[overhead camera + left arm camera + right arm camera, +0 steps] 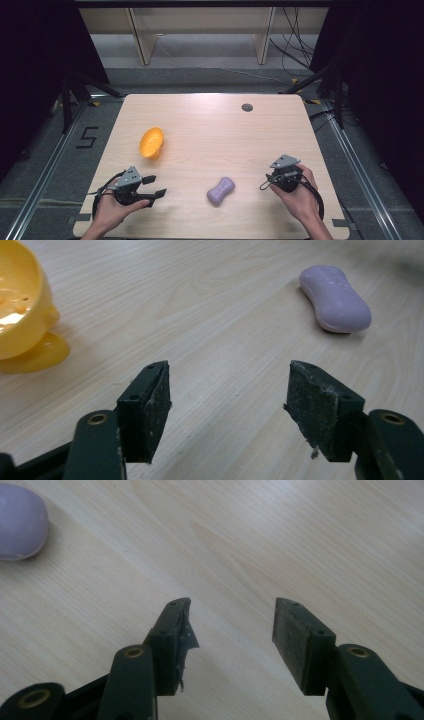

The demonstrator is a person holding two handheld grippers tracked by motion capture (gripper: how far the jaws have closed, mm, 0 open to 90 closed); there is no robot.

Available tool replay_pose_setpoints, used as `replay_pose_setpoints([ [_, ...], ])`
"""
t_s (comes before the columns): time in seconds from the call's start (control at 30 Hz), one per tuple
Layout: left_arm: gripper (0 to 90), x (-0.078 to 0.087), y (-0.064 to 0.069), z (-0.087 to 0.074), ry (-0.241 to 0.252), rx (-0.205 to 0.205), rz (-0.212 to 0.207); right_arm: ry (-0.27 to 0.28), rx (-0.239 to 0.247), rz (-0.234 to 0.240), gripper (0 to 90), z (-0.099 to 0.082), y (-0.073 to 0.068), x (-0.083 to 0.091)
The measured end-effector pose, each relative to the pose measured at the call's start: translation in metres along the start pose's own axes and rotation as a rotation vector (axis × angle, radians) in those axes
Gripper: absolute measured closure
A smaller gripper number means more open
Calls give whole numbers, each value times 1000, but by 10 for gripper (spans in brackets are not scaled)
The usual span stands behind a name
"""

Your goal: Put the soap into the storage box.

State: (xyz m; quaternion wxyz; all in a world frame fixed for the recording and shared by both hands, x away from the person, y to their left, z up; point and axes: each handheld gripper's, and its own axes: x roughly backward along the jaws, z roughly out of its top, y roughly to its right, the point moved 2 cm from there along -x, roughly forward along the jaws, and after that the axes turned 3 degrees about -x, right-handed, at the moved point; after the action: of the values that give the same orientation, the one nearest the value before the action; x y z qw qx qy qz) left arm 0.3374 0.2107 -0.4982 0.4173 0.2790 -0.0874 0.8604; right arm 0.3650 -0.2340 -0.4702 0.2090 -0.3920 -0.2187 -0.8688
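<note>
On the bench (pixel 210 125), near its front edge and between your two hands, item one: a lilac soap bar (pixel 221 190), lying flat and slantwise, untouched, within reach of either side. Item two: a yellow bowl (pixel 151 142) on a stubby foot, tipped onto its side well to the left and farther back, its mouth turned away from your left hand, so nothing can sit in it as it lies. Item three: your left gripper (pixel 155 185), held low over the front left of the bench, wrist level, jaws wide apart and empty, aimed across the wood so that the soap bar (pixel 335 298) sits ahead to its right and the bowl (pixel 22 310) to its left. Item four: your right gripper (pixel 266 180), gripped from behind at the front right, pointing left toward the soap bar (pixel 21 522), jaws also parted and holding nothing
</note>
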Motion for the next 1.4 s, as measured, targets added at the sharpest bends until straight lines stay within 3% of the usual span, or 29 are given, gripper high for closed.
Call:
replay_pose_setpoints([
  [0.07, 340, -1, 3, 3, -4, 30, -8, -3, -10, -10, 497, -1, 1, 0],
  [0.13, 343, -1, 2, 8, -35, 2, -11, -17, -33, -18, 499, -2, 2, 0],
  [0.27, 388, -5, 5, 20, -16, 36, -19, -37, -59, -29, 507, -4, 4, -1],
  [0.3, 391, -5, 5, 23, -41, 11, -23, -47, -66, -44, 507, -5, 4, 0],
  [0.43, 389, -12, 7, 35, -98, -15, -25, -51, -81, -28, 509, -6, 7, -2],
  [0.5, 390, -14, 8, 38, -118, -18, -33, -45, -73, -30, 507, -7, 7, -3],
  [0.53, 393, -20, 11, 44, -122, 1, -28, -55, -82, -24, 504, -7, 8, -3],
  [0.57, 394, -23, 12, 46, -143, 12, -29, -58, -88, -25, 502, -7, 8, -3],
  [0.67, 378, -30, 15, 56, -221, -33, -45, -58, -83, -42, 497, -8, 10, -3],
  [0.7, 373, -30, 15, 56, -221, -33, -45, -77, -113, -53, 495, -8, 8, -1],
  [0.73, 373, -36, 19, 62, -268, -30, -45, -75, -105, -55, 493, -8, 9, -2],
  [0.77, 373, -36, 19, 62, -268, -30, -45, -79, -107, -56, 491, -9, 8, -1],
  [0.8, 373, -41, 23, 70, -311, -32, -50, -81, -109, -52, 489, -8, 8, -2],
  [0.83, 373, -41, 23, 74, -367, -71, -61, -82, -107, -52, 486, -8, 8, -2],
  [0.87, 373, -46, 28, 78, -357, -45, -52, -82, -109, -52, 483, -8, 7, -2],
  [0.9, 374, -46, 28, 78, -357, -45, -52, -82, -109, -52, 483, -8, 7, -2],
  [0.93, 374, -52, 30, 85, -409, -76, -67, -81, -110, -53, 476, -8, 6, -2],
  [0.97, 373, -52, 30, 85, -409, -76, -67, -83, -110, -52, 471, -8, 6, -2],
  [1.03, 373, -63, 40, 93, -446, -47, -66, -83, -114, -45, 464, -8, 5, -2],
  [1.23, 373, -86, 55, 105, -488, -30, -80, -78, -111, -48, 458, -8, 6, -2],
  [1.27, 374, -90, 58, 106, -497, -12, -83, -79, -112, -48, 457, -8, 6, -1],
  [1.3, 374, -93, 58, 108, -510, -27, -89, -83, -117, -44, 456, -8, 6, -1],
  [1.37, 374, -99, 62, 111, -533, -11, -90, -83, -118, -45, 453, -8, 6, -1],
  [1.4, 374, -100, 61, 114, -568, -42, -99, -83, -118, -44, 453, -8, 6, -1],
])
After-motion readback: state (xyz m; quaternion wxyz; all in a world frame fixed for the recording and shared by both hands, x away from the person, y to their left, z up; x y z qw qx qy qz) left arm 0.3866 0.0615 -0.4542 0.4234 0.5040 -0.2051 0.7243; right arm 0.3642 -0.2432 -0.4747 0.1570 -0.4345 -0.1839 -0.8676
